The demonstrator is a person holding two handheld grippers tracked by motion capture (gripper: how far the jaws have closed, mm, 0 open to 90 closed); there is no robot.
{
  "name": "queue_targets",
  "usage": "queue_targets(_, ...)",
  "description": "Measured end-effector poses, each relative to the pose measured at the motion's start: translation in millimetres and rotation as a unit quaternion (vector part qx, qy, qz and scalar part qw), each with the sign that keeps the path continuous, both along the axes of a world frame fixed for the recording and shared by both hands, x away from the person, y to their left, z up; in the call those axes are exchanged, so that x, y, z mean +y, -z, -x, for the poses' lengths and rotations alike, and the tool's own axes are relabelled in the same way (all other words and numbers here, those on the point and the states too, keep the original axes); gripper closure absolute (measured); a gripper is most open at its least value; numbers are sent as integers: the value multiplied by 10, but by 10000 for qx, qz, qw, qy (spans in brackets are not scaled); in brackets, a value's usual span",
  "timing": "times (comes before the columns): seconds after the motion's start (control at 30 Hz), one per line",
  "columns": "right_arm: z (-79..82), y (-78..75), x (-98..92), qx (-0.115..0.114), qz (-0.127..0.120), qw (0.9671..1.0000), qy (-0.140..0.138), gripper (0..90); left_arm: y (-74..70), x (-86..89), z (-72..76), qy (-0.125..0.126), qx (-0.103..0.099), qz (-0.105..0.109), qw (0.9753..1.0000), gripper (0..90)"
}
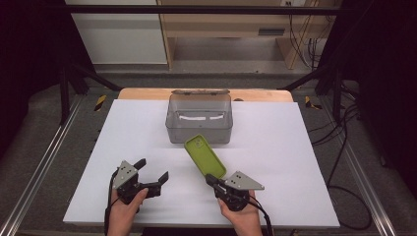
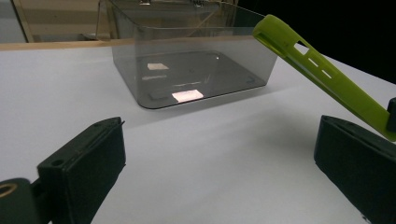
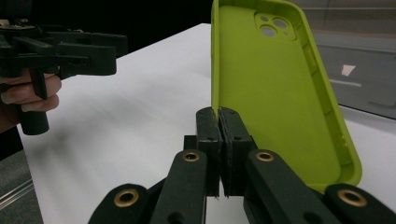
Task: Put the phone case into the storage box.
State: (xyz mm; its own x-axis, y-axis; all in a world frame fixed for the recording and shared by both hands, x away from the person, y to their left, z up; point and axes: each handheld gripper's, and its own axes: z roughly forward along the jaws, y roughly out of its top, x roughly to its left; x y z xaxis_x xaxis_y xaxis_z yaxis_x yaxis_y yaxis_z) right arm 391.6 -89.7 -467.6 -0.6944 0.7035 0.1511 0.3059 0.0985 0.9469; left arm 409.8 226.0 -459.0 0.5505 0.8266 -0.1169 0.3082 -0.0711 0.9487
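A lime-green phone case (image 1: pixel 204 155) hangs above the white table, tilted toward the bin, hollow side up. My right gripper (image 1: pixel 212 179) is shut on the case's near edge; in the right gripper view the jaws pinch the left rim of the case (image 3: pixel 275 88) at the gripper (image 3: pixel 218 122). A clear grey plastic bin (image 1: pixel 199 119) stands at the back middle, empty but for labels on its bottom. My left gripper (image 1: pixel 152 169) stands open at the front left, nothing between its jaws. From the left gripper view the bin (image 2: pixel 187 60) lies ahead and the case (image 2: pixel 327 74) slants at the right.
The white table top (image 1: pixel 275 147) spreads on both sides of the bin. A wooden strip (image 1: pixel 147 93) runs along the far edge. Metal rails (image 1: pixel 39 167) flank the table, and cables (image 1: pixel 344 142) lie on the floor at the right.
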Motion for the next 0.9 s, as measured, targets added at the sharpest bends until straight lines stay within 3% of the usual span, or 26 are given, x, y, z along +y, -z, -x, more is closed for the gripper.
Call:
queue_targets(0.53, 12, -10, 11, -94, -125, 9999, -13, 880, -14, -56, 24, 96, -25, -21, 9999, 19)
queue_targets(0.9, 26, -6, 37, -132, -165, 9998, -52, 880, -18, -79, 30, 197, 14, 133, 9997, 19)
